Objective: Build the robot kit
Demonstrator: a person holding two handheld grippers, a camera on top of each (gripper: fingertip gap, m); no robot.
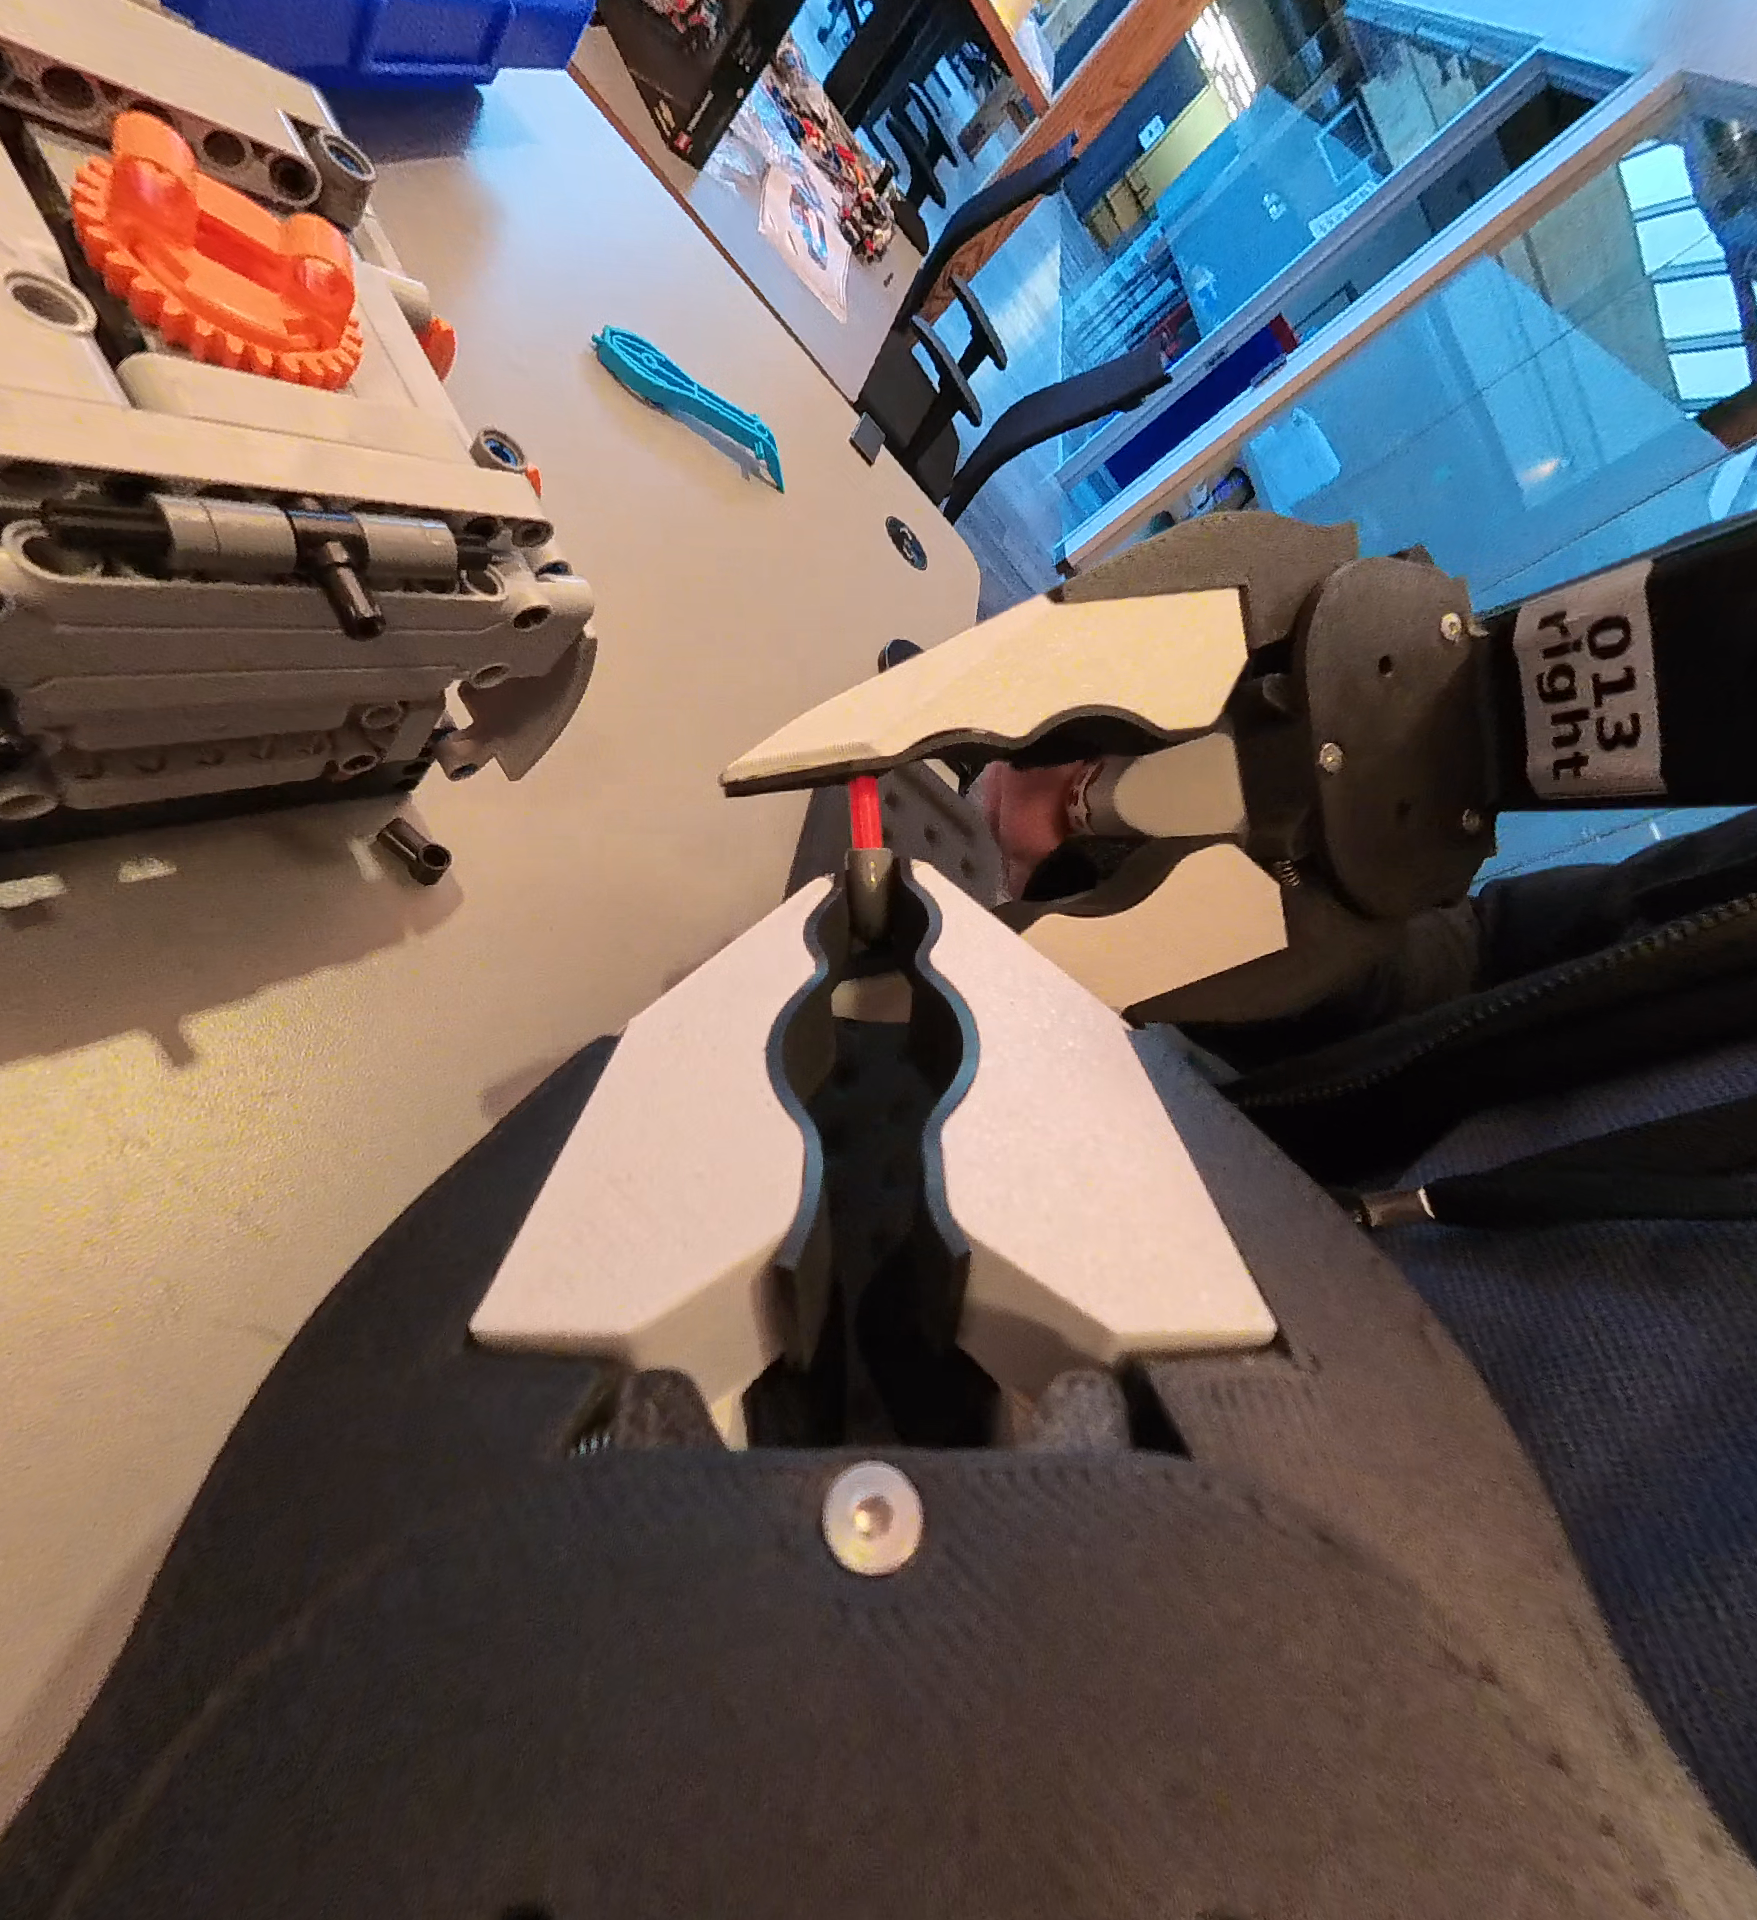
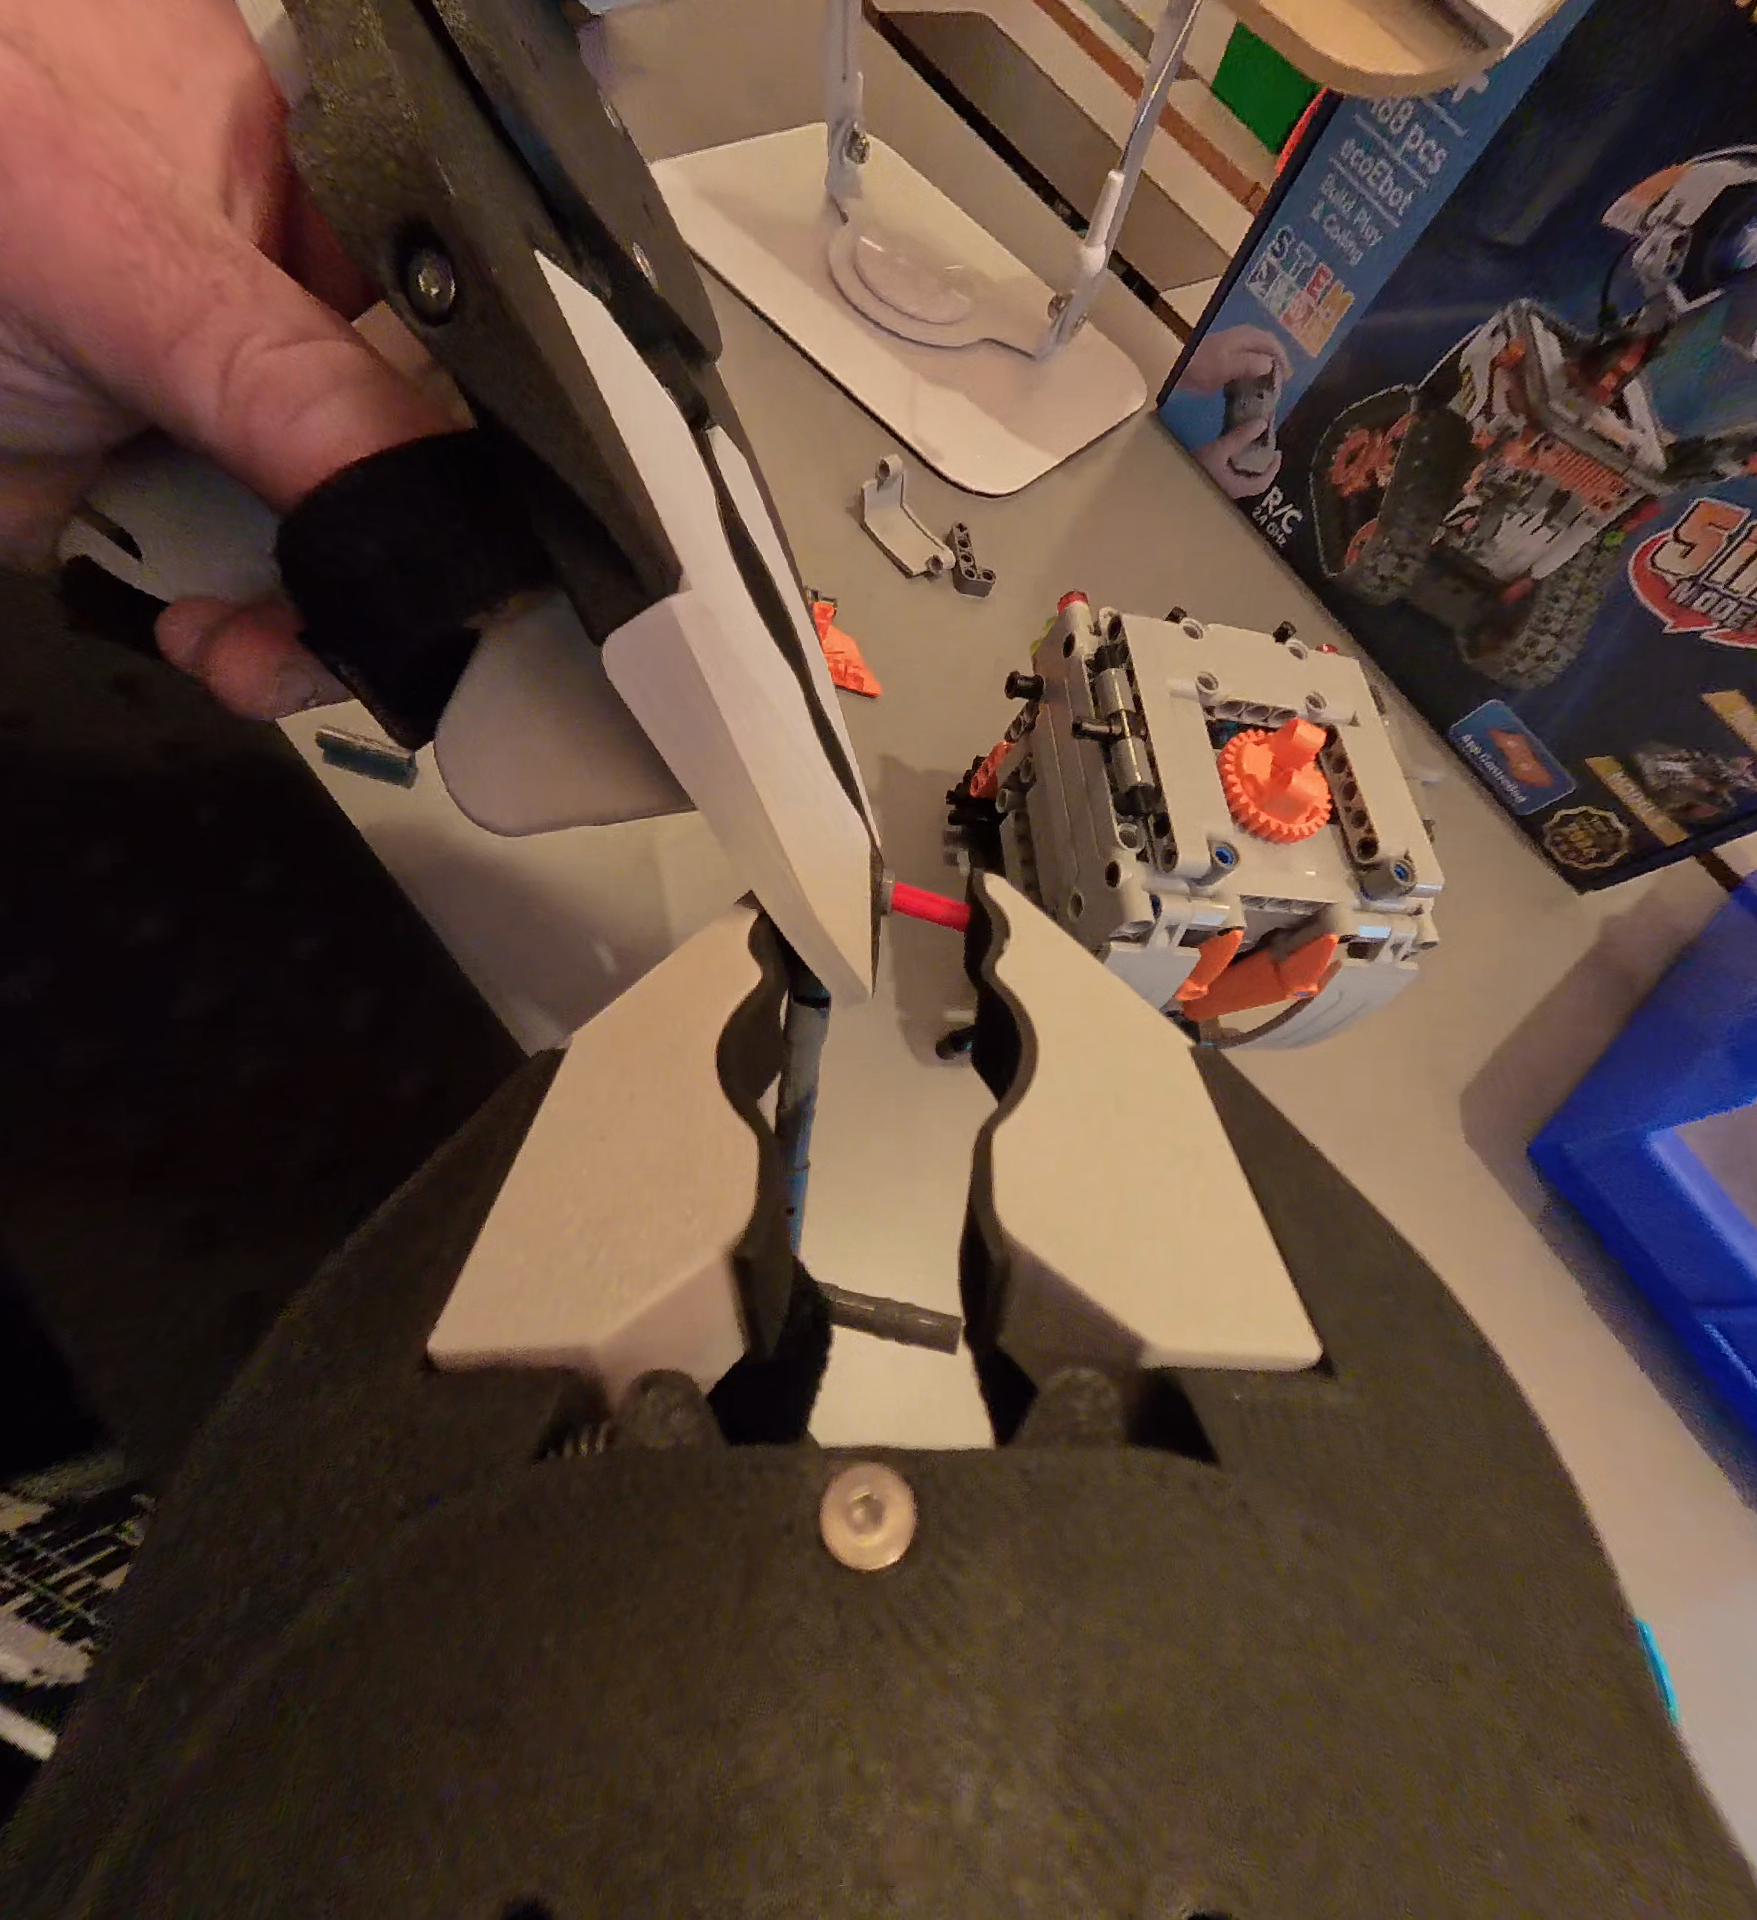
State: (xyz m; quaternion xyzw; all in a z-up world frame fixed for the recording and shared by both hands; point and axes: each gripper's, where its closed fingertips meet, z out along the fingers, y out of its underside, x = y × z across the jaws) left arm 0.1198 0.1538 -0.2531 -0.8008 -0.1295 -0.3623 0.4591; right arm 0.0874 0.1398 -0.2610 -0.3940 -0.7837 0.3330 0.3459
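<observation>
Labelled right gripper (image 1: 801, 774) at red axle (image 1: 863, 807)

- Right gripper (image 2: 879, 940): jaws apart, red axle (image 2: 926, 906) spanning the gap.
- Left gripper (image 2: 869, 914): jaws pinched on the axle's end.
- Grey-and-orange brick-built model (image 2: 1217, 831) stands on the surface (image 2: 1321, 1195) just beyond.

The red axle's (image 1: 863, 808) far end vanishes behind the right gripper's (image 1: 739, 774) finger; the brick model (image 1: 178, 499) runs off-frame left.
</observation>
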